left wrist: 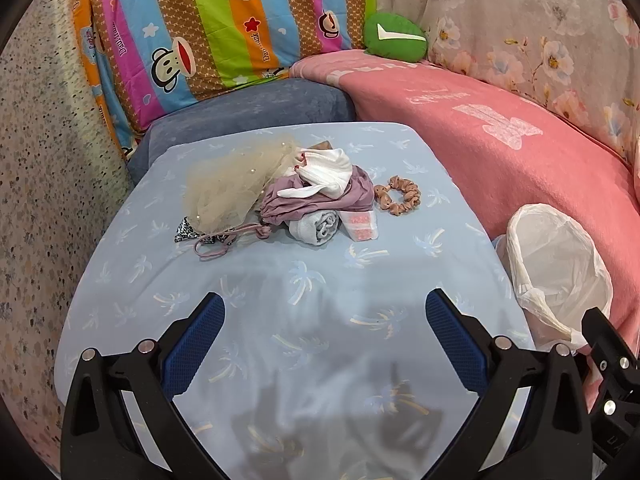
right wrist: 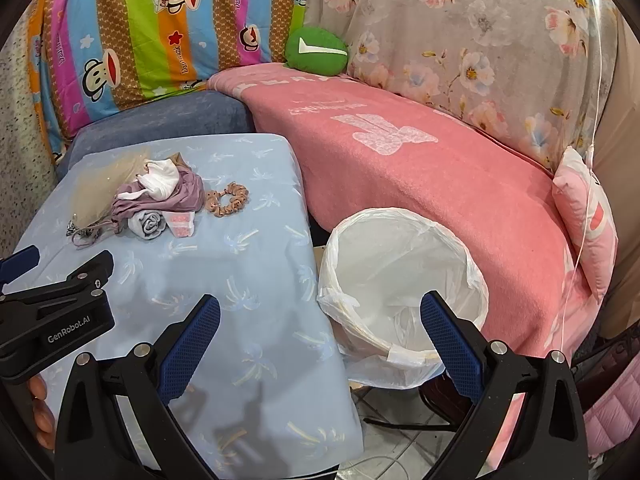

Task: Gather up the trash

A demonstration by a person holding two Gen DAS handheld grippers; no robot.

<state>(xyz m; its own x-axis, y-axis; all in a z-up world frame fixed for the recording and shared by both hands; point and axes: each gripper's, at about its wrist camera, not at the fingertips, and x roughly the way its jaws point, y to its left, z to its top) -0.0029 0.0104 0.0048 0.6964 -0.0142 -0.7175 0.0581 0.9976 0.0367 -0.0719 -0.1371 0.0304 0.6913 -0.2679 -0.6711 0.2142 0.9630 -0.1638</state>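
Observation:
A pile of small items lies on the light blue table [left wrist: 280,288]: beige tulle [left wrist: 232,184], a mauve cloth [left wrist: 316,196] with a white cloth [left wrist: 328,172] on top, a rolled grey cloth [left wrist: 316,228], a pink-and-white packet [left wrist: 362,226] and a tan scrunchie [left wrist: 398,196]. The pile also shows in the right wrist view [right wrist: 152,200]. A bin lined with a white bag [right wrist: 400,276] stands right of the table; it shows in the left wrist view [left wrist: 556,272] too. My left gripper [left wrist: 324,320] is open and empty above the table's near part. My right gripper [right wrist: 320,320] is open and empty over the table edge and bin.
A pink blanket [right wrist: 420,176] covers the sofa behind the bin. A striped monkey-print cushion [left wrist: 224,24], a green cushion [left wrist: 394,36] and a floral sheet [right wrist: 480,40] are at the back. A pink pillow [right wrist: 588,220] lies far right. Tiled floor [right wrist: 396,440] shows below the bin.

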